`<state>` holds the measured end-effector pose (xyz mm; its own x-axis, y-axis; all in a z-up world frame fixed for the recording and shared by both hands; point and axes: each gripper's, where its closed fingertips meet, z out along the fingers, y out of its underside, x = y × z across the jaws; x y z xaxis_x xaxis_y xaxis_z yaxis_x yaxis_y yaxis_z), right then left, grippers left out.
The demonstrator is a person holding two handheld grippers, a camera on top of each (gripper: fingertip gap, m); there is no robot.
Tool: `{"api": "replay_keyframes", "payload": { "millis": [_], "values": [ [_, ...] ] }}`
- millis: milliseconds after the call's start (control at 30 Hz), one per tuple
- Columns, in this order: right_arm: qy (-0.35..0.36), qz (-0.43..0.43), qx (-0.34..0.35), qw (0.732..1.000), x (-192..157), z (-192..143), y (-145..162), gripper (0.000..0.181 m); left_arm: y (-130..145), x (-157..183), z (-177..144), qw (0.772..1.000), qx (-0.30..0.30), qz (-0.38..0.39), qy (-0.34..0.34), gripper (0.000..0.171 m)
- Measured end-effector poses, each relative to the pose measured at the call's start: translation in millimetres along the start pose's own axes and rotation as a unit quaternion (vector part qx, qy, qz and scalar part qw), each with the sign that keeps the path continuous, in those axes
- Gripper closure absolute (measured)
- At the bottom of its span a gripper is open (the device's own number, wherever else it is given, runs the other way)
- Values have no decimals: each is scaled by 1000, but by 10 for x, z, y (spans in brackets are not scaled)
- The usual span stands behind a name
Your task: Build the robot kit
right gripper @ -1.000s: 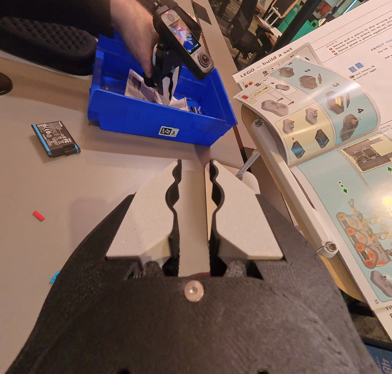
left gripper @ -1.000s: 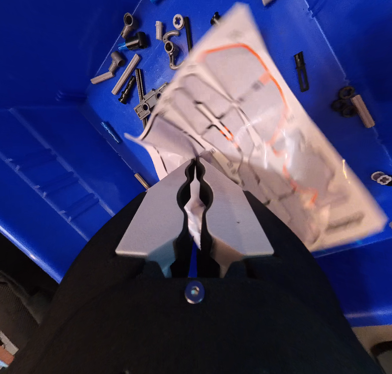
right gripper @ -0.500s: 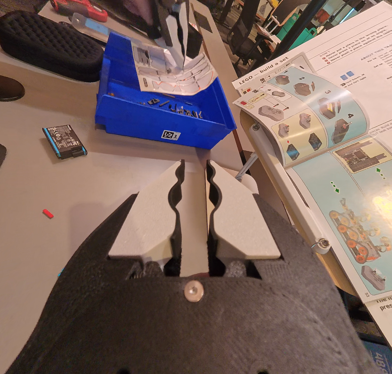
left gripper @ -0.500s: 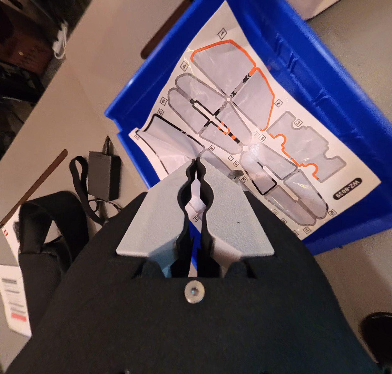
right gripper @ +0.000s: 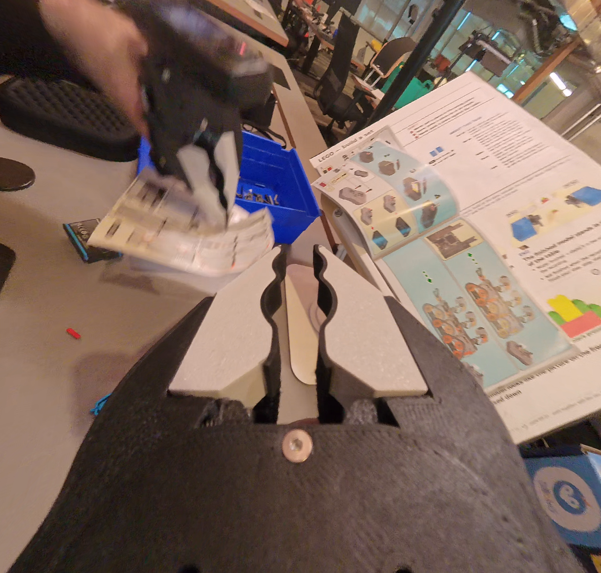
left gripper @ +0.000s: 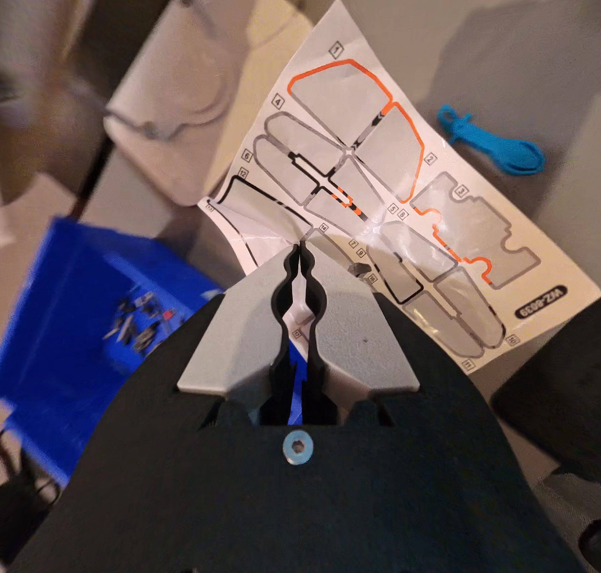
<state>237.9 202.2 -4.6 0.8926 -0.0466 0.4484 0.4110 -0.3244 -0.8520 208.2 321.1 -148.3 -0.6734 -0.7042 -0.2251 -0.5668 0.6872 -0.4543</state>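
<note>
**Held sheet, left tool; right tool empty**

1. Left gripper [left gripper: 298, 248]. Tips pressed together on the near edge of a sticker sheet [left gripper: 374, 180]. The sheet is clear of the table, in the air, and fans forward and to the right of the tips; its long axis runs from upper left to lower right in the left wrist view. A crease shows beside the pinch point.

2. Right gripper [right gripper: 299, 251]. Fingers apart with a plain gap between them, nothing held. It hovers low over the grey table [right gripper: 48, 346], with a pale rounded plate visible through the gap.

3. Relation of the two. In the right wrist view the left gripper [right gripper: 211, 206] and its sheet [right gripper: 182, 235] hang ahead and to the left of the right gripper's tips, the sheet's nearest corner just beside the left fingertip. Both are motion-blurred. A person's hand [right gripper: 97, 56] grips the left tool from above.

4. Blue bin [right gripper: 276, 180]. Behind the sheet, resting on the table, small dark parts in its bottom.

5. Table items. Red piece [right gripper: 73, 333] at left; a blue plastic tool [left gripper: 487, 144] beyond the sheet in the left wrist view; a dark flat pack [right gripper: 81, 241] partly hidden under the sheet.

6. Instruction booklet [right gripper: 439, 248]. Open on a slanted stand to the right, well apart from the sheet.
</note>
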Motion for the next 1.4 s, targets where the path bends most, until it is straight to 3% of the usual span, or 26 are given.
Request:
{"api": "replay_keyframes", "payload": {
  "millis": [167,333,467,533,633,767,900,1033,1100,1233,1400],
  "values": [
    [19,5,8,1000,150,-177,-22,168,9,533,637,999,-36,17,34,171],
    [13,5,3,1000,155,-193,19,167,230,652,894,996,-74,12,39,169],
    [7,7,-4,1000,139,-159,66,167,224,637,818,998,-47,4,33,154],
    [5,7,-6,1000,127,-147,76,167,167,623,664,999,-17,3,38,145],
    [2,8,-7,1000,96,-115,81,168,54,549,322,999,40,11,32,147],
    [-10,3,-20,1000,7,-23,134,168,87,184,-209,996,81,3,-28,153],
    [-18,4,-26,999,-44,49,180,167,450,-447,-635,992,49,1,-114,158],
    [-28,4,-30,999,-109,104,196,168,862,-994,-839,989,18,-45,-138,155],
    [-31,3,-34,999,-142,134,209,167,948,-1203,-831,987,23,-69,-142,156],
    [-40,2,-44,998,-195,196,269,168,1266,-1464,-510,988,-36,-78,-131,151],
    [-61,11,-48,997,-274,290,351,168,1498,-1319,-26,995,-88,-43,-32,151]
  ]
}}
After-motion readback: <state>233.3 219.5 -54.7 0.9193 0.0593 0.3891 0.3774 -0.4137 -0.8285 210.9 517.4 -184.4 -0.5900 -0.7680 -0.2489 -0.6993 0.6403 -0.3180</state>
